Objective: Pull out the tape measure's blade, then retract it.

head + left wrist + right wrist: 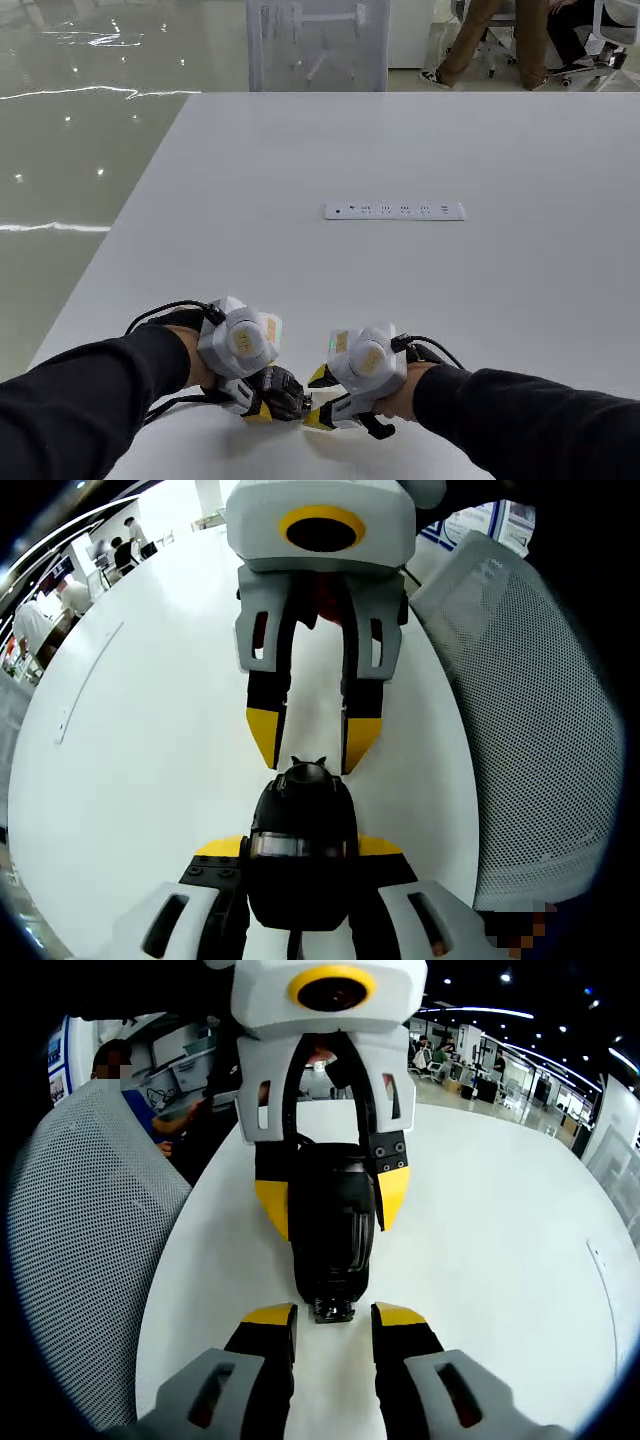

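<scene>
Tape measure [284, 390], one, black, is being held clamped in the left gripper [268, 402] at the near edge of the table [420, 130], long axis and blade end pointing at the right gripper [318, 397], whose jaws are standing apart. Head view is showing one power strip [394, 211]; right gripper view is showing the blade tip [333, 1310] between those jaws.

Both arms in black long sleeves, the left arm [90, 400] and the right arm [530, 425], reach in low and bring the tools tip to tip. The white left gripper with yellow-tipped black jaws [300, 846] is clamped around a black tape measure [330, 1220]. The matching white right gripper [334, 1315] faces it, jaws apart on either side of the case's near end without touching it.
</scene>
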Tool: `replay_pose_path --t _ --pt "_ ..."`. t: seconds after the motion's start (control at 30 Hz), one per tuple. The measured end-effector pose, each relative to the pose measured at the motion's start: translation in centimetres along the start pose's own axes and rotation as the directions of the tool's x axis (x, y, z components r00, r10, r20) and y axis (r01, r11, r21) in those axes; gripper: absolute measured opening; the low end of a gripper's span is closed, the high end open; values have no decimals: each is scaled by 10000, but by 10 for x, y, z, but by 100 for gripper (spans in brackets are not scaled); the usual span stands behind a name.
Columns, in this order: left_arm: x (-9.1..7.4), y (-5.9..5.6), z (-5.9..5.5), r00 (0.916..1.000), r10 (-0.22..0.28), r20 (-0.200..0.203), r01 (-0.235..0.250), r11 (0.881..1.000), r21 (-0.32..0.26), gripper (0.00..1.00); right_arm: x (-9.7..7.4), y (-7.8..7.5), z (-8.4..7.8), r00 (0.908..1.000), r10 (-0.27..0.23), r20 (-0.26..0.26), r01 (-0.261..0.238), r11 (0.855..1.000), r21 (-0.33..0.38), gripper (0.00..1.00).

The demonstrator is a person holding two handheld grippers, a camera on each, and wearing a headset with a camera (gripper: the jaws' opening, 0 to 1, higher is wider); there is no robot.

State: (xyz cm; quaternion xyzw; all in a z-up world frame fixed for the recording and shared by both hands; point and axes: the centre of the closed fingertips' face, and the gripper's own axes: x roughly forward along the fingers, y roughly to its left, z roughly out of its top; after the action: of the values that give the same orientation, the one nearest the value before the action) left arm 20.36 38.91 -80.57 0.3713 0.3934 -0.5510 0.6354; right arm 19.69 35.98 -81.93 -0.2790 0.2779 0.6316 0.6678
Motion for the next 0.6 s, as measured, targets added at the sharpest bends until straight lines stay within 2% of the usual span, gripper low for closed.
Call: replay_pose_path --t 0.03,0.23,0.33,0.4,0.6 --pt "0 0 0 10000 -10 -9 10 10000 -10 34 1 -2 -3 9997 -142 -185 139 9998 -157 25" --pt "0 0 0 10000 -26 35 26 10000 -17 34 7 2 -3 9998 5 -198 -10 9997 -254 14" --pt "0 0 0 10000 -37 47 37 10000 -19 34 7 1 -2 9998 74 -211 -80 9995 -295 13" --pt "0 0 0 10000 -46 32 46 10000 -7 34 7 2 -2 9995 83 -297 -101 9980 -626 13" --pt "0 -1 0 10000 -40 26 40 10000 32 34 6 2 -3 9995 187 -238 -197 9989 -433 11"
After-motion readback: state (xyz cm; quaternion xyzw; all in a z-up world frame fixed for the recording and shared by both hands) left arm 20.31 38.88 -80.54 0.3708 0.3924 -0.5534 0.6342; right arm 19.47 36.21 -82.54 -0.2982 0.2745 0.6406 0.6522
